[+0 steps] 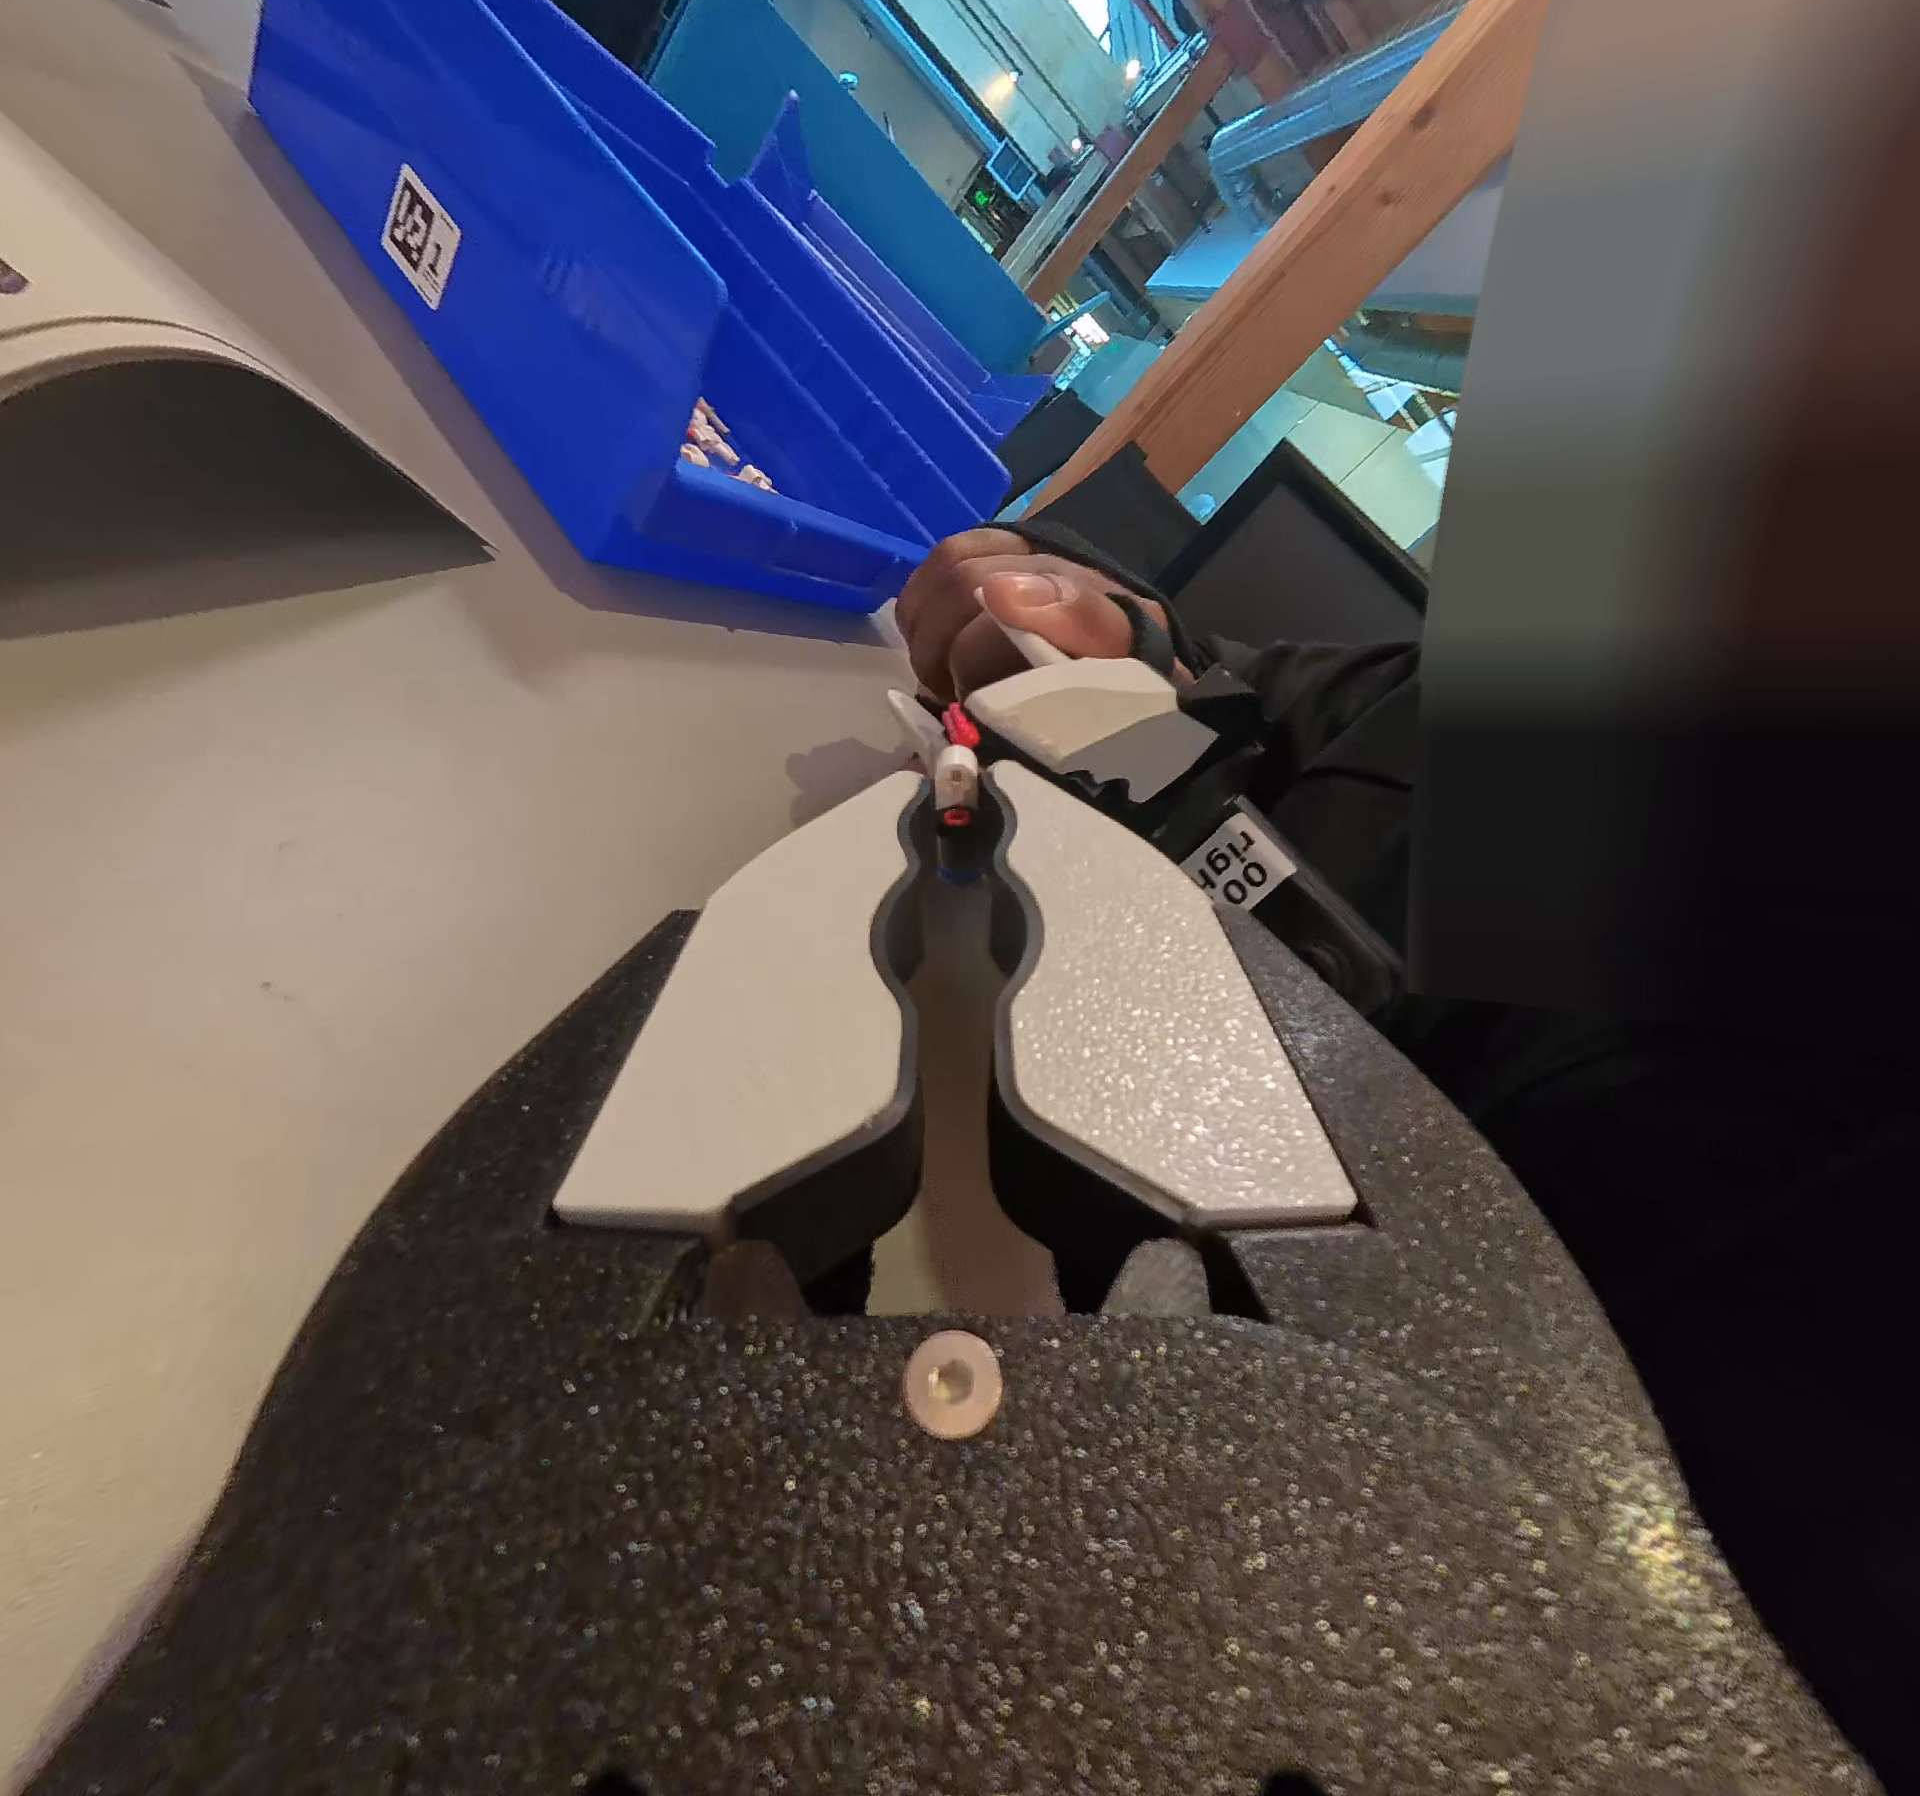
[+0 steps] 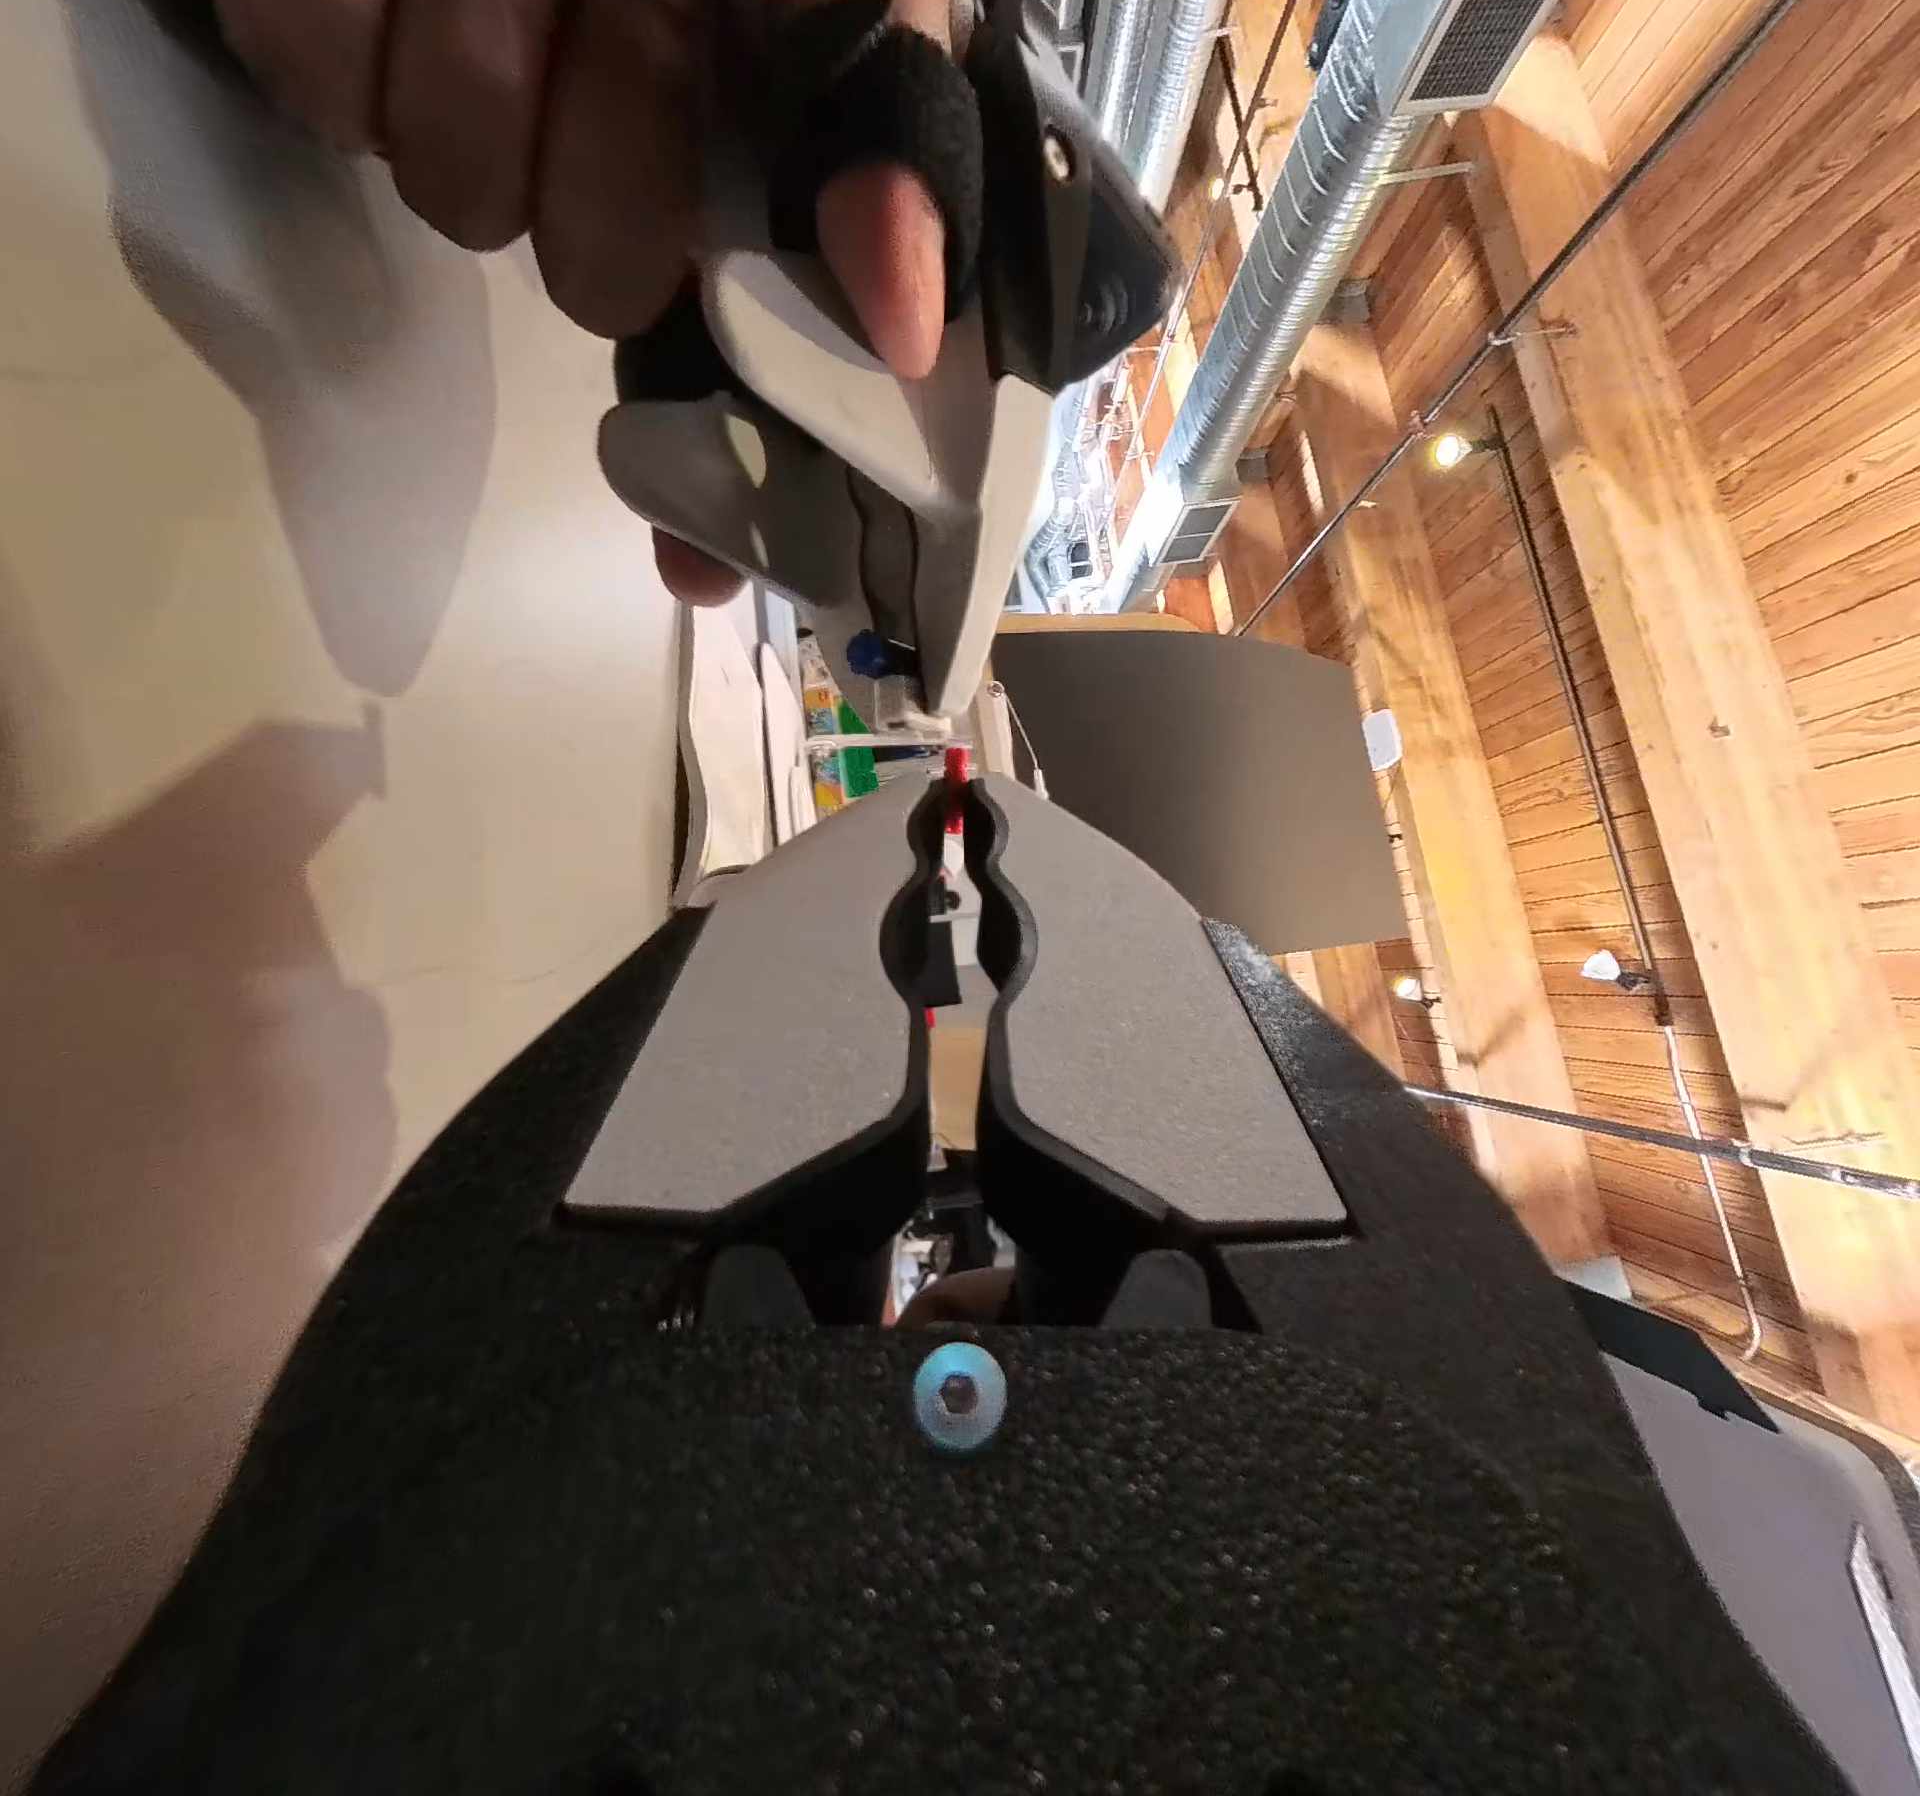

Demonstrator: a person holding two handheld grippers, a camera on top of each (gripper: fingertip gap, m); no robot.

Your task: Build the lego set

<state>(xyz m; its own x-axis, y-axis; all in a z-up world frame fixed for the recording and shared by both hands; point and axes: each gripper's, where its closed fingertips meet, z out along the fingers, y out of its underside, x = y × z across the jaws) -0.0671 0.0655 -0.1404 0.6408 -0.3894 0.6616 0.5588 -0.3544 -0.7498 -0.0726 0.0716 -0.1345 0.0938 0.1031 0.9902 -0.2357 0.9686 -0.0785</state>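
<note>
In the left wrist view my left gripper (image 1: 956,788) is shut on a small white fitting (image 1: 954,772) that has a red ring, a black body and a blue end. Just beyond it, my right gripper (image 1: 940,712) holds a small red peg (image 1: 961,726) close to the white fitting's tip. In the right wrist view my right gripper (image 2: 954,796) is shut on the red peg (image 2: 954,770). The left gripper (image 2: 925,707) comes down from above, with the white fitting (image 2: 914,712) at its tips and its blue end (image 2: 862,650) sticking out sideways. Both grippers hover above the pale table (image 1: 312,811).
A blue bin (image 1: 540,292) holding several small white parts (image 1: 717,447) stands on the table behind the grippers. A grey curved panel (image 1: 208,458) lies at the left. A person's hand (image 1: 997,603) grips the right gripper. A wooden beam (image 1: 1299,240) rises at the back right. My left and right fingertips are right by each other.
</note>
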